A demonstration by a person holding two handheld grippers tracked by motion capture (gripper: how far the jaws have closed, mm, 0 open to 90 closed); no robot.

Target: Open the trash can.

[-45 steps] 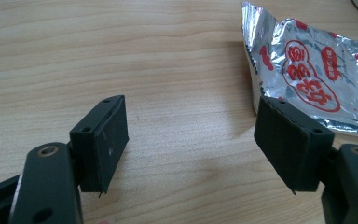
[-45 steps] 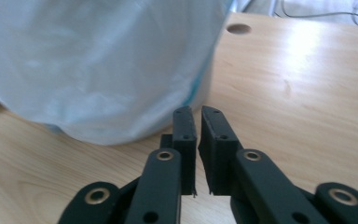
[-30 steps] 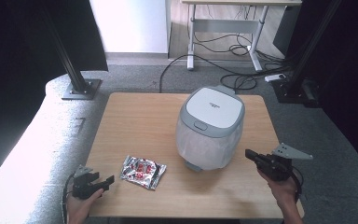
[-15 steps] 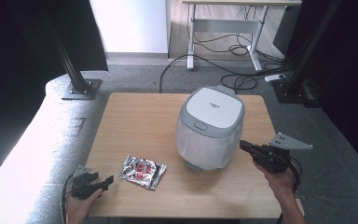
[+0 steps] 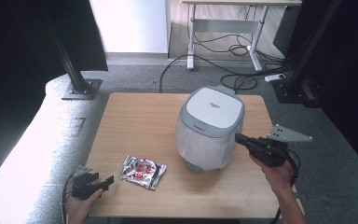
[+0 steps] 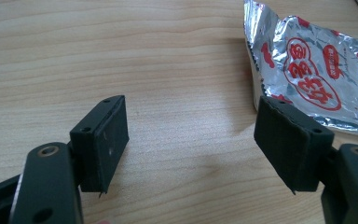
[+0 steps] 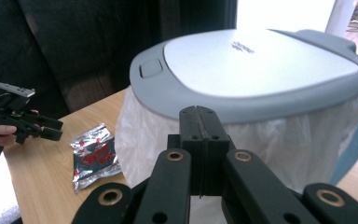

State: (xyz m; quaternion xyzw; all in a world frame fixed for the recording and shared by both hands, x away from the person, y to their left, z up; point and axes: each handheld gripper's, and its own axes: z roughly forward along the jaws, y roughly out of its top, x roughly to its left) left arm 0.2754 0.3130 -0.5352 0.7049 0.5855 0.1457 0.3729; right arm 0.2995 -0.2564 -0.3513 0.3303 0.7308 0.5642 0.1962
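Observation:
A white and grey rice cooker (image 5: 211, 127) stands on the right half of the wooden table (image 5: 140, 116), lid down, its body wrapped in thin plastic. My right gripper (image 5: 238, 138) is shut with nothing in it, and its tip almost touches the cooker's right side. In the right gripper view the shut jaws (image 7: 199, 114) point at the cooker (image 7: 256, 74) just below the lid rim. A silver foil packet (image 5: 143, 171) with red print lies flat near the front. My left gripper (image 5: 103, 180) is open a short way to the packet's left. Its view has bare wood between the jaws (image 6: 191, 140) and the packet (image 6: 317, 79) beyond the right jaw.
A white padded surface (image 5: 28, 140) borders the table on the left. Behind it stands a black stand's base (image 5: 79, 88). Cables (image 5: 242, 79) lie on the grey floor under a desk (image 5: 223, 14) at the back. Bare wood stretches across the table's left and far parts.
My right gripper has moved left and forward until its shut tip is right beside the cooker. The left gripper and the packet have stayed put.

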